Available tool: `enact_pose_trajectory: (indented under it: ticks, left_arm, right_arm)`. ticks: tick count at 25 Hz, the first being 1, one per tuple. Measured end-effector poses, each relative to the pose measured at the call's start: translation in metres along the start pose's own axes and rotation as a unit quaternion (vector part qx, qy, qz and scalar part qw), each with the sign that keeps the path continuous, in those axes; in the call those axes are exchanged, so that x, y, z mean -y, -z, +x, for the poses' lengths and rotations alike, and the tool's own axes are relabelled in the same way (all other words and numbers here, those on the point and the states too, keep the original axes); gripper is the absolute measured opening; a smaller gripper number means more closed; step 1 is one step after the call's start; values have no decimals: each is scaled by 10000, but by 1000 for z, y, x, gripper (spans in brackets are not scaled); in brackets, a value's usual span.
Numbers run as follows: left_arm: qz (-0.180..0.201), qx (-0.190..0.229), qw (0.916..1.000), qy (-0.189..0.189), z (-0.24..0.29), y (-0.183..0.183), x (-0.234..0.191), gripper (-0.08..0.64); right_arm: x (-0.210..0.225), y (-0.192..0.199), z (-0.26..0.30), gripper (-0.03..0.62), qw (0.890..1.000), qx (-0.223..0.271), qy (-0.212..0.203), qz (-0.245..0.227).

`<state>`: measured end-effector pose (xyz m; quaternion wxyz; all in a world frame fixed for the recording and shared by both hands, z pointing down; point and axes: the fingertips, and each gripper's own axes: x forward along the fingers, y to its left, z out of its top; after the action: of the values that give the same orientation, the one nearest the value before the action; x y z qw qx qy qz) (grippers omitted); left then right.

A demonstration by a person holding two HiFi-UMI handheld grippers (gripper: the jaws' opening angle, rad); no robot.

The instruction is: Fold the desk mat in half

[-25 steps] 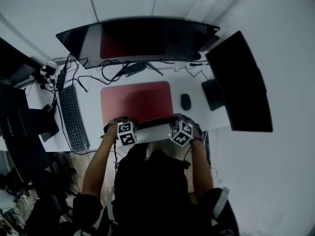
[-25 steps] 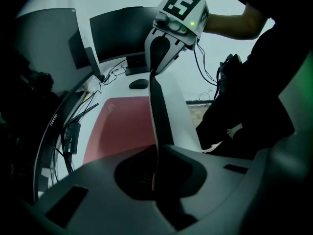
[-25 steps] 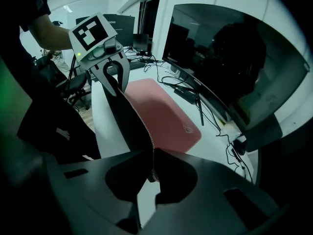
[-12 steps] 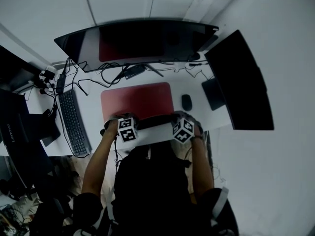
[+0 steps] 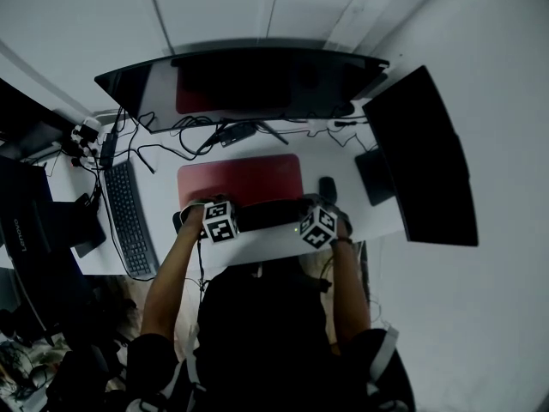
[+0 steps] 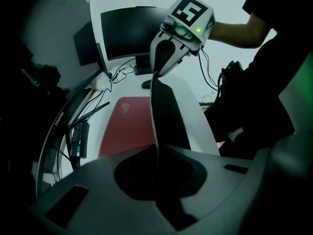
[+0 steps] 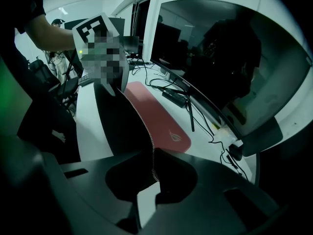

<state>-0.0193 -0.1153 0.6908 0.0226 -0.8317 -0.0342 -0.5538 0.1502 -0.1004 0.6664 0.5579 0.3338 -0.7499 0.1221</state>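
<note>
The red desk mat [image 5: 240, 178] lies on the white desk [image 5: 283, 243] in front of the curved monitor. Its near edge is lifted off the desk and turned up, showing the black underside [image 5: 268, 215] as a strip between my two grippers. My left gripper [image 5: 206, 208] is shut on the near left corner, and the mat's thin edge [image 6: 156, 146] runs straight into its jaws. My right gripper [image 5: 310, 206] is shut on the near right corner [image 7: 154, 168]. Each gripper view shows the other gripper at the far end of the raised edge, with red mat [image 7: 159, 119] beyond.
A wide curved monitor [image 5: 249, 80] stands at the back with cables [image 5: 206, 127] under it. A second dark monitor [image 5: 420, 161] stands at the right. A mouse [image 5: 328, 187] sits just right of the mat, a keyboard [image 5: 129, 213] at the left.
Both grippers have moved away from the person, carrying the mat's near edge farther over the desk. Less red surface shows, and the black underside strip has shifted back.
</note>
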Motion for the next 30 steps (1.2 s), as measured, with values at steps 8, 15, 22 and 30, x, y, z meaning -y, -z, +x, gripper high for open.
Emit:
enact_pose_trajectory:
  ticks: [8,15,22,30]
  left_arm:
    - [-251,-43,9995,-196,3,-2,-47,21]
    - [-374,-156,9982,-435,12,2,-88,21]
    - [-472,-202,9960,-730,18,2,-124,21]
    - [-526,-255,9906,-1237,26,6,-165,21]
  right_arm:
    - [34,-19,18,20,9997,75,-192,-156]
    - [64,-34,39,20,9989,100,-325,-334]
    - [88,-44,59,20,9981,104,-442,-410]
    - [120,-63,80,20,9980,216,-326,-505]
